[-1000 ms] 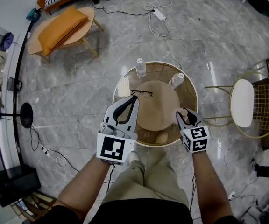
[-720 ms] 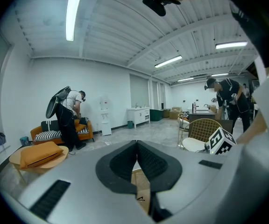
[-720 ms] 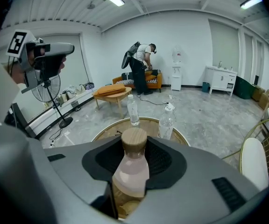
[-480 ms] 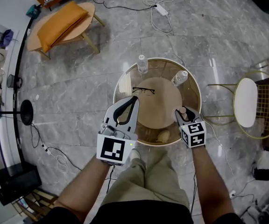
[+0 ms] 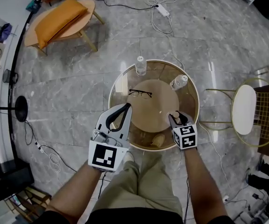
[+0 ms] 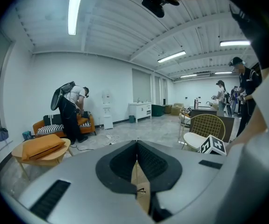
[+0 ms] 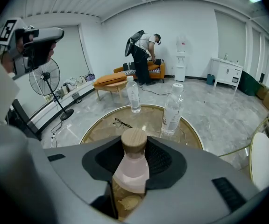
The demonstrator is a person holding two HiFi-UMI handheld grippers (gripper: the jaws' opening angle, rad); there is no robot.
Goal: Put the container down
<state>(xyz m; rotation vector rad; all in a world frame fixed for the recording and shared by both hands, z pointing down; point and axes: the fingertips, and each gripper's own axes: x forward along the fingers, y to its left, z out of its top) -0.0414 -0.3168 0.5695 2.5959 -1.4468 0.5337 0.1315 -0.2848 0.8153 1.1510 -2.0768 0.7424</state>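
Observation:
The container (image 7: 133, 169) is a small pale pink jar with a round wooden lid (image 7: 134, 141). My right gripper (image 7: 134, 161) is shut on its body, and it stands upright between the dark pads. In the head view the right gripper (image 5: 178, 119) hangs over the near right rim of the round glass table (image 5: 110, 99). My left gripper (image 5: 124, 108) is over the near left rim with its jaws together and nothing between them; its own view shows the pads (image 6: 149, 164) meeting along a thin line.
On the table stand two clear water bottles (image 5: 140, 65) (image 5: 177, 82) and a pair of glasses (image 5: 140, 94). A gold wire chair with a white seat (image 5: 243, 110) is at the right. A low wooden table with an orange cushion (image 5: 55, 22) is far left. Cables lie on the floor.
Both grippers have sunk toward the table top, the right one further, with the container still in its jaws. The left jaws have stayed together.

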